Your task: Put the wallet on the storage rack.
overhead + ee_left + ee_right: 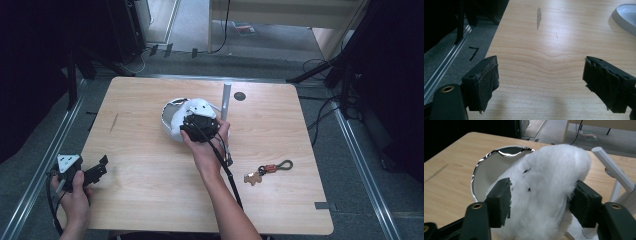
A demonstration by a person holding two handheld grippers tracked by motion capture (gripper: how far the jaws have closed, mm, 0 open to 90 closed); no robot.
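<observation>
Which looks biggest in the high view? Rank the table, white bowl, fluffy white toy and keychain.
1. table
2 and 3. white bowl and fluffy white toy: overlapping, too close to rank
4. keychain

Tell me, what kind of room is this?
Probably a lab or recording room: a lone wooden table on grey floor, black stands and cables around it, and a hand-held gripper.

Grey carpet floor [200, 30], metal rails [40, 165], dark stands, pale wooden furniture [280, 12] behind.
</observation>
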